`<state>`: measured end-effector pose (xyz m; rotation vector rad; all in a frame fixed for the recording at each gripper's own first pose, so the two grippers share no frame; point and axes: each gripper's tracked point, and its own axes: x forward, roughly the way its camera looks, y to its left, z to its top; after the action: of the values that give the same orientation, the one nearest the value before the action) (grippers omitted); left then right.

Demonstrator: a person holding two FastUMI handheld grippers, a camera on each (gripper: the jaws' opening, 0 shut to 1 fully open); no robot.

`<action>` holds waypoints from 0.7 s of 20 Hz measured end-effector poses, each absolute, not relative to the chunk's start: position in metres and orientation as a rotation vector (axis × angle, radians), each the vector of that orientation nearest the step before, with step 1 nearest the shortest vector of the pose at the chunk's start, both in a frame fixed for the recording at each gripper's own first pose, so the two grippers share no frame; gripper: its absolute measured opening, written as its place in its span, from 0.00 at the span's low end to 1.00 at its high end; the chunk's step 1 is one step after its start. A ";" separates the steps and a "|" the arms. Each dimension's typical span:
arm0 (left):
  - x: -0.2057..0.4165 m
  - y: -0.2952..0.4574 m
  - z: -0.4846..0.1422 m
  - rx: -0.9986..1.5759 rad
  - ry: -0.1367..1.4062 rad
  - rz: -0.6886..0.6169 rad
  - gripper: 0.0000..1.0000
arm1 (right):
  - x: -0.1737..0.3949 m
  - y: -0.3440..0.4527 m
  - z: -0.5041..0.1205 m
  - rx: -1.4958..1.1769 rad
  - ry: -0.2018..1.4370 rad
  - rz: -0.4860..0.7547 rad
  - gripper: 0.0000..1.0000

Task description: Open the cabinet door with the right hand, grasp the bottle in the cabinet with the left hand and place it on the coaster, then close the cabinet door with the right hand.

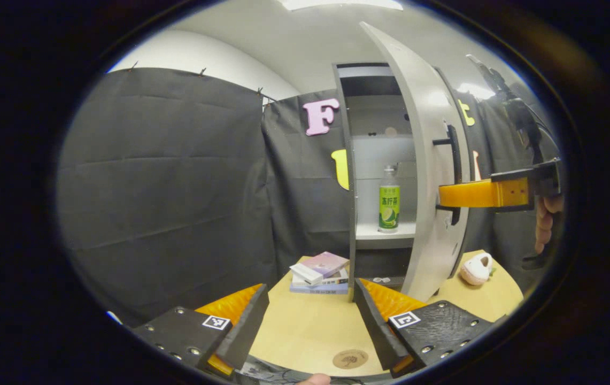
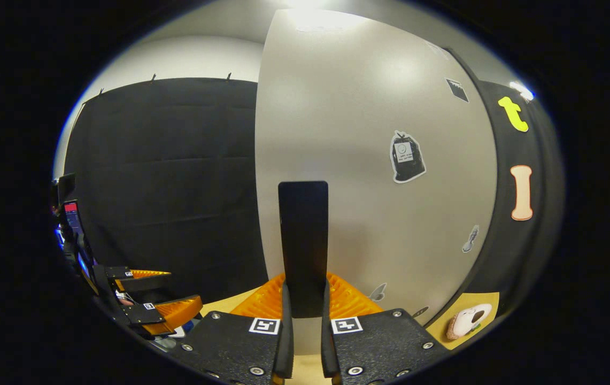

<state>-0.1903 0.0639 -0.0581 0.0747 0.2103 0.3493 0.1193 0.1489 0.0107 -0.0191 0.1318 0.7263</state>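
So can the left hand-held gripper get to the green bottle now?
Probably yes. The cabinet door is swung open, held by the right hand-held gripper on its handle, and the bottle stands alone on the shelf. The left hand-held gripper is open with bare table ahead.

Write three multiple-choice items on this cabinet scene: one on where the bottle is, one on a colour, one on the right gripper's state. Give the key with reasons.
1. Where does the bottle stand?
A. On a shelf inside the cabinet
B. On the coaster
C. On the stack of books

2. What colour is the bottle's label?
A. Red
B. Green
C. Blue

3. What is the right gripper doing?
A. Hanging open, clear of the door
B. Shut on the bottle
C. Shut on the door handle

Key:
1 A, it stands upright on the white shelf behind the open door.
2 B, the label is green.
3 C, both fingers press the dark handle between them in the right gripper view.
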 end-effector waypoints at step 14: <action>-0.179 -0.038 -0.046 0.086 0.173 0.242 0.92 | 0.108 0.101 0.009 0.044 0.132 0.590 0.21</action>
<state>-0.1789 -0.0380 -0.0458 0.0864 0.1725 0.2420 0.1080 0.1015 0.0094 0.0437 0.1320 0.5900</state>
